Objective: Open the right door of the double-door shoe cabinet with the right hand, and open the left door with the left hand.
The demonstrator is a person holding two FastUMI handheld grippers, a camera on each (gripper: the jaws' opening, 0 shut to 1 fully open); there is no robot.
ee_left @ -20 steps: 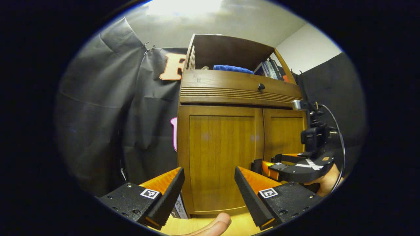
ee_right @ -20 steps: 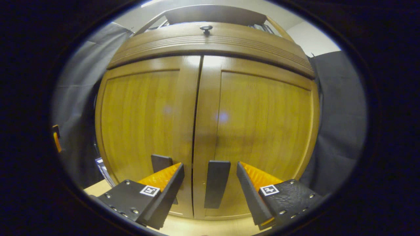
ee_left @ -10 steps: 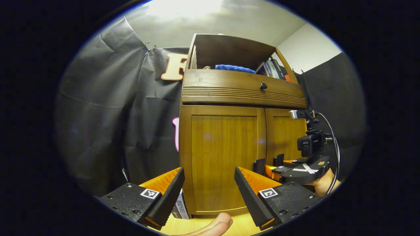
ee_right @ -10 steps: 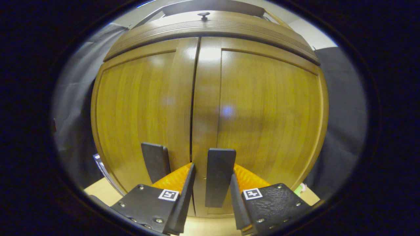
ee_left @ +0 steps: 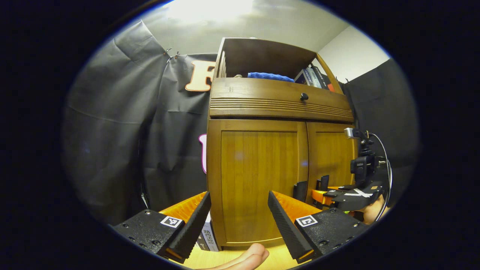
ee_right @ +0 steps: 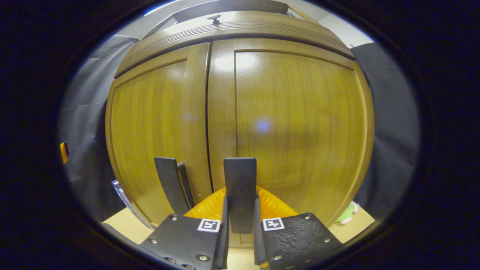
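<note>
Both jaws pinch right handle (ee_right: 240, 193) — centred.

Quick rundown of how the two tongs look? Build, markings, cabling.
Left tongs: wedge-shaped fingers with ribbed inner faces, on dark textured plates with screws and a square black-and-white tag each. Right tongs: same plates and tags. Seen from the left gripper view, a small camera sits on top, with a thin cable looping off and white tape on the body.
</note>
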